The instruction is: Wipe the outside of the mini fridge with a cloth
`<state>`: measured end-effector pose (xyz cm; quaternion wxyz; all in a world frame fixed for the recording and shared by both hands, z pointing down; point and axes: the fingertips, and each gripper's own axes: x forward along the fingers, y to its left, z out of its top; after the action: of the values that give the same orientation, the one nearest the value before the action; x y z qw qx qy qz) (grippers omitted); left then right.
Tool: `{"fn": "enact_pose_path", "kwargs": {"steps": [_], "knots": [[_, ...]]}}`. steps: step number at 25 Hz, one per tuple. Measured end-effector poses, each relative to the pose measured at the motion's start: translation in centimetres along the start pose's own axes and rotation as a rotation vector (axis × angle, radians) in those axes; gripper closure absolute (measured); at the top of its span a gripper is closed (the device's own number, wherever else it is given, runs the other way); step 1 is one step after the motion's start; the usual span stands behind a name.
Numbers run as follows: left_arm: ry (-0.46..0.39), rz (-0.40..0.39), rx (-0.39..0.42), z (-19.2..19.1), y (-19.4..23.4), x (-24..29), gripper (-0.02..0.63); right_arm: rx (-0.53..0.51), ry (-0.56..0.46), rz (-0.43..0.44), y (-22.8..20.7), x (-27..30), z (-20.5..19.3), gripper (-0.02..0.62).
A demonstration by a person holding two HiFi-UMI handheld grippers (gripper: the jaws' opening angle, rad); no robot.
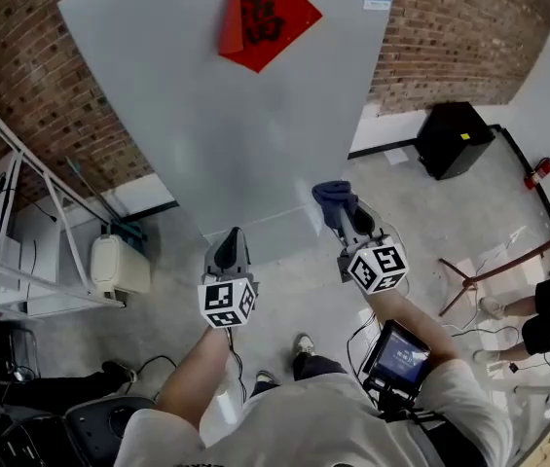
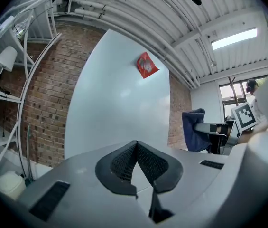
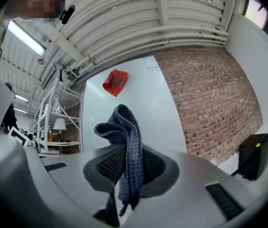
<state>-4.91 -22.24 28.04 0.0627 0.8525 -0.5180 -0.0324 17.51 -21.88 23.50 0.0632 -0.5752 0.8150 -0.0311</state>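
**Head view:** facing the pale grey, flat-sided mini fridge (image 1: 226,115), with a red diamond paper sticker (image 1: 265,13) high on its face. Holding the right gripper (image 1: 350,224) near the panel's lower edge, with a bunched dark blue knitted cloth (image 1: 334,197) poking from its tip. Contact with the panel not discernible. Left gripper (image 1: 230,233) hovering alongside, idle.

**Left gripper view:** jaws meeting at the tips, gripping nothing. Fridge panel ahead, apart.

**Right gripper view:** jaws clamping the cloth mid-fold, loop protruding forward, tail hanging below.

**Judgement for the stroke:**
- Pressing only the protruding loop against the panel, never the jaw tips.
- Wiping in overlapping passes and skirting the sticker.
- Gripping firmly, since drag is likely to be tugging the fold out.
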Motion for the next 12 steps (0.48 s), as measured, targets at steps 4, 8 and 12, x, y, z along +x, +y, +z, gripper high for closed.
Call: {"fn": "enact_pose_path", "kwargs": {"steps": [4, 8, 12], "knots": [[-0.059, 0.012, -0.007, 3.6, 0.4, -2.9, 0.603, 0.003, -0.032, 0.017, 2.9, -1.5, 3.3, 0.537], [-0.100, 0.017, -0.008, 6.1, 0.8, -5.8, 0.603, -0.005, -0.035, 0.028, 5.7, -3.2, 5.1, 0.537], [-0.130, 0.012, -0.004, 7.2, 1.0, -8.5, 0.603, -0.003, -0.040, 0.036, 8.0, -5.0, 5.5, 0.537]]}}
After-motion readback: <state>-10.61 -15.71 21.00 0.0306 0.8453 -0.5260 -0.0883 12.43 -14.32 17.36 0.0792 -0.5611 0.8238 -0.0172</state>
